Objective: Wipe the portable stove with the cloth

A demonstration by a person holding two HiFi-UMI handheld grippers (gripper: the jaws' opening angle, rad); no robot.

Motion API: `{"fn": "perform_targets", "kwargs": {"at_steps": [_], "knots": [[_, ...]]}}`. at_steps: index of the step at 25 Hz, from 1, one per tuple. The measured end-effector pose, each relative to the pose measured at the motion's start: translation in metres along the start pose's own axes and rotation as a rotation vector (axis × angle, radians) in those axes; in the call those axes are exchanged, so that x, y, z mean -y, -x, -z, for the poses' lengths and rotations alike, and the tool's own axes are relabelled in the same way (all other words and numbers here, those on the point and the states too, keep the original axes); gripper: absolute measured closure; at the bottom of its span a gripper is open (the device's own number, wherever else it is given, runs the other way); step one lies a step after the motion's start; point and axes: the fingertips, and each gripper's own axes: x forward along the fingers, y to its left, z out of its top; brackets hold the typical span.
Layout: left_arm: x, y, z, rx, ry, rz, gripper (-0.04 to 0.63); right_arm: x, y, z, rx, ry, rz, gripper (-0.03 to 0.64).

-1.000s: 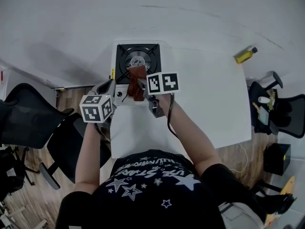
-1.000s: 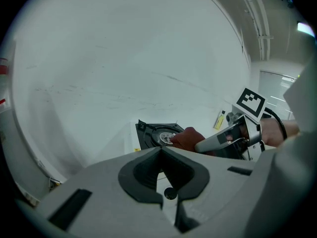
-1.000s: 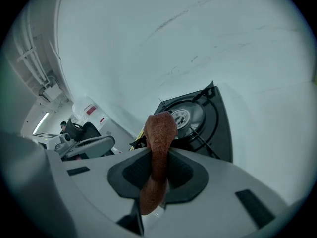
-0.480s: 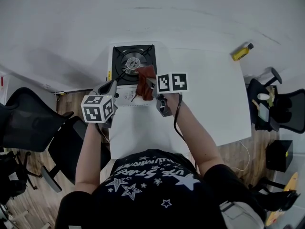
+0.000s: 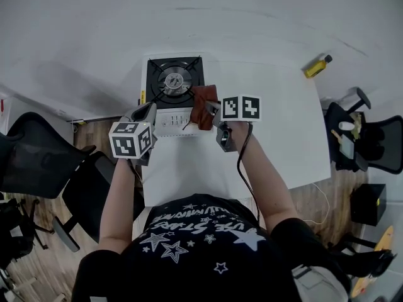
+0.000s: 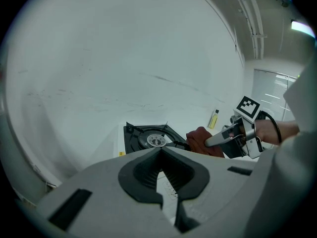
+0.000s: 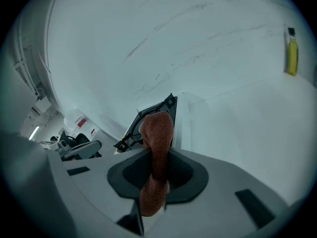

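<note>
Left gripper [image 5: 148,111]: pressed together, empty, beside near-left corner of portable stove [image 5: 174,79], which sits at desk's [image 5: 277,137] far-left corner. Right gripper [image 5: 213,110]: pinches cloth [image 5: 203,103] against stove's right edge; stove top lies just leftward, nearer this gripper.

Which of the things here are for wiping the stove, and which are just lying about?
For the job:
- portable stove
- cloth, at the stove's right edge
- right gripper, shut on the cloth
- left gripper, shut on nothing

Lying about:
- yellow bottle, at the far right corner of the table
- black office chair, on the left
</note>
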Motion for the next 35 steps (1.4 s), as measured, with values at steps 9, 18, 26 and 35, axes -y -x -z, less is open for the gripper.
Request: {"fn": "perform_targets", "kwargs": {"at_steps": [9, 18, 26, 35], "knots": [[-0.004, 0.009, 0.004, 0.007, 0.010, -0.003, 0.588, 0.015, 0.013, 0.005, 0.016, -0.034, 0.029, 0.551], [-0.010, 0.024, 0.005, 0.030, 0.027, -0.021, 0.588, -0.001, 0.028, -0.002, 0.051, -0.029, -0.002, 0.551], [-0.027, 0.048, 0.004, 0.049, 0.046, -0.065, 0.588, -0.078, 0.014, -0.001, 0.036, 0.040, -0.145, 0.551], [-0.053, 0.074, 0.019, 0.051, 0.088, -0.128, 0.588, -0.164, -0.031, 0.032, -0.059, 0.119, -0.280, 0.551]]}}
